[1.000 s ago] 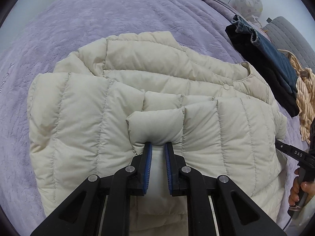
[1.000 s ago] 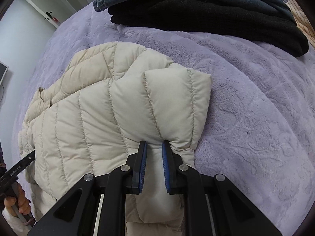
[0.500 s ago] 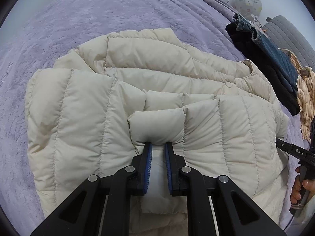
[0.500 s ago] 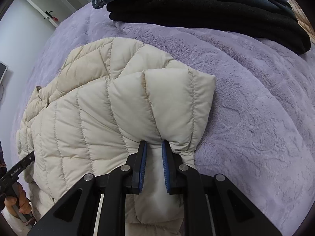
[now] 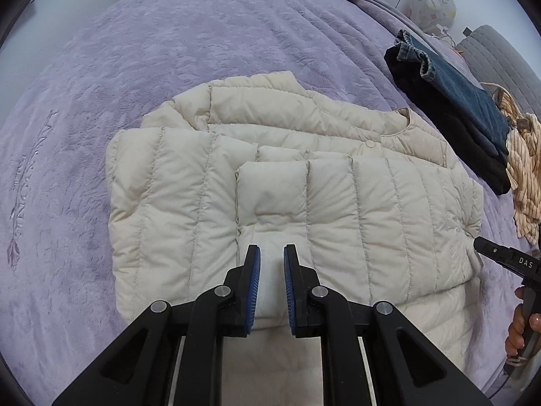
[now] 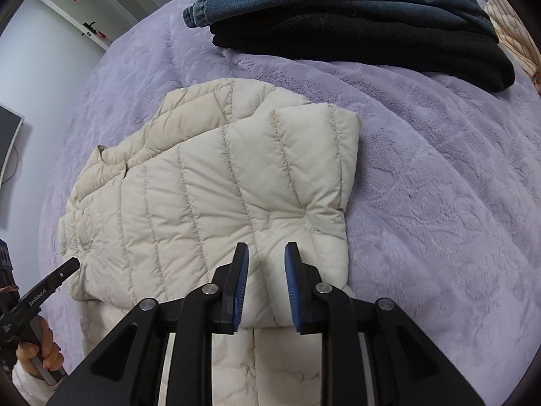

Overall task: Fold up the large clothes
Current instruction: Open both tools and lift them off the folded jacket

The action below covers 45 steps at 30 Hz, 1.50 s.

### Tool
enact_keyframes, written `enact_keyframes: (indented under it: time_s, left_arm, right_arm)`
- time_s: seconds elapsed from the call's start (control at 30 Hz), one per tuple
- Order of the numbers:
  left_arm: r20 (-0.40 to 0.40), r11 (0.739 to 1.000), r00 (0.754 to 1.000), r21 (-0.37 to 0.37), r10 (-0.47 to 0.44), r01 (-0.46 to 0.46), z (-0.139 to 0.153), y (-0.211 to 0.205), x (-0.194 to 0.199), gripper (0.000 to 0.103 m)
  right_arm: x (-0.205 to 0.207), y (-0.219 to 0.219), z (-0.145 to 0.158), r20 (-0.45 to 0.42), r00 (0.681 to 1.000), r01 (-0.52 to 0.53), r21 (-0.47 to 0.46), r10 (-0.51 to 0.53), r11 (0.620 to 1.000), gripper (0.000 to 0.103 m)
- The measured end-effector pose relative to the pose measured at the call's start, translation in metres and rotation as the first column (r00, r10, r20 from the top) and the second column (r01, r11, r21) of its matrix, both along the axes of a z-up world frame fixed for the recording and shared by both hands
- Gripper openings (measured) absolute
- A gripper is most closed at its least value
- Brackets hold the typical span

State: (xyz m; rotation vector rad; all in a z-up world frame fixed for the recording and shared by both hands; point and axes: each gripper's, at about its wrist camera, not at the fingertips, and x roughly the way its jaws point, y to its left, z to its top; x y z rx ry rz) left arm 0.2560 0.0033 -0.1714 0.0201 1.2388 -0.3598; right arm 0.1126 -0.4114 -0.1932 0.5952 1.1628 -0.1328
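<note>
A cream quilted puffer jacket [image 5: 338, 209] lies on the purple bed cover, its lower part folded up over the body. Its round collar with a snap button [image 5: 371, 143] points toward the far right. My left gripper [image 5: 271, 253] is open just behind the folded edge, holding nothing. In the right wrist view the jacket [image 6: 209, 203] lies folded the same way. My right gripper [image 6: 266, 250] is open above the fold's right corner, with a dent in the fabric just ahead of it.
A stack of folded clothes, blue denim [image 5: 463, 91] over black [image 6: 372, 40], lies on the bed beyond the jacket. A striped beige garment [image 5: 524, 176] lies beside it. A purple plush cover [image 5: 169, 50] spreads all around.
Both grippers let go of the folded jacket edge and opened. The fold has dropped flat onto the jacket, and both grippers have drawn back a little.
</note>
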Motion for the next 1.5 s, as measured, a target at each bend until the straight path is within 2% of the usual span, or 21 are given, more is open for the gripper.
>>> enact_keyframes:
  time_s: [0.07,0.2,0.27,0.33,0.47,0.63,0.67,0.7,0.73,0.8,0.93,1.1,1.17,1.3,1.5]
  left_arm:
    - [-0.009,1.0,1.0,0.006,0.004,-0.004,0.003,0.001,-0.008,0.016]
    - [-0.035,1.0,0.999,0.014,0.004,-0.003,0.007,0.006,-0.03,0.016]
    - [-0.044,1.0,0.999,0.022,-0.006,0.007,0.01,0.008,-0.044,0.016]
    - [-0.052,0.999,0.999,0.036,-0.013,0.015,0.012,0.01,-0.057,0.016]
    - [-0.063,0.996,0.998,0.083,-0.012,0.017,0.016,0.016,-0.08,0.016]
    - [-0.081,0.996,0.997,0.091,-0.011,0.018,0.019,0.024,-0.1,0.017]
    - [-0.079,0.995,0.997,0.095,-0.007,0.014,0.02,0.027,-0.104,0.031]
    - [-0.075,0.995,0.997,0.1,0.0,0.007,0.022,0.029,-0.107,0.082]
    - [-0.063,0.994,0.998,0.105,0.013,-0.006,0.025,0.033,-0.11,0.103]
    - [-0.015,0.994,1.0,0.11,0.019,-0.017,0.035,0.037,-0.118,0.102]
    - [-0.026,0.994,1.0,0.111,0.012,-0.009,0.041,0.045,-0.125,0.102]
    - [-0.017,0.992,1.0,0.129,0.017,-0.014,0.048,0.056,-0.134,0.102]
    - [-0.015,0.99,1.0,0.139,0.021,-0.019,0.049,0.06,-0.137,0.102]
    - [-0.011,0.988,1.0,0.155,0.028,-0.026,0.052,0.068,-0.144,0.102]
    - [-0.043,0.987,0.999,0.161,0.018,-0.011,0.049,0.079,-0.154,0.102]
  right_arm:
    - [-0.007,0.005,0.005,0.0,1.0,-0.002,-0.001,0.002,1.0,0.043]
    - [-0.023,0.017,0.014,-0.005,1.0,-0.017,0.013,0.017,1.0,0.05]
    - [-0.033,0.023,0.018,-0.011,1.0,-0.019,0.023,0.02,1.0,0.062]
    - [-0.045,0.029,0.023,-0.012,1.0,-0.02,0.033,0.02,0.999,0.069]
    - [-0.064,0.042,0.031,-0.024,0.999,-0.023,0.04,0.024,0.999,0.075]
    - [-0.082,0.056,0.041,-0.033,0.999,-0.021,0.049,0.023,0.999,0.078]
    - [-0.085,0.058,0.043,-0.033,0.999,-0.021,0.049,0.022,0.999,0.078]
    - [-0.088,0.061,0.045,-0.033,0.999,-0.02,0.05,0.022,0.999,0.078]
    - [-0.091,0.063,0.047,-0.031,0.999,-0.019,0.052,0.021,0.998,0.078]
    - [-0.096,0.069,0.052,-0.029,0.999,-0.024,0.053,0.025,0.998,0.079]
    - [-0.104,0.079,0.061,-0.023,0.999,-0.034,0.048,0.035,0.998,0.08]
    - [-0.114,0.087,0.07,-0.015,0.999,-0.035,0.043,0.036,0.998,0.093]
    - [-0.119,0.089,0.074,-0.008,0.999,-0.04,0.044,0.04,0.998,0.103]
    - [-0.128,0.093,0.082,0.003,0.999,-0.045,0.031,0.045,0.998,0.103]
    - [-0.145,0.09,0.089,0.021,1.0,-0.019,0.072,0.017,0.997,0.103]
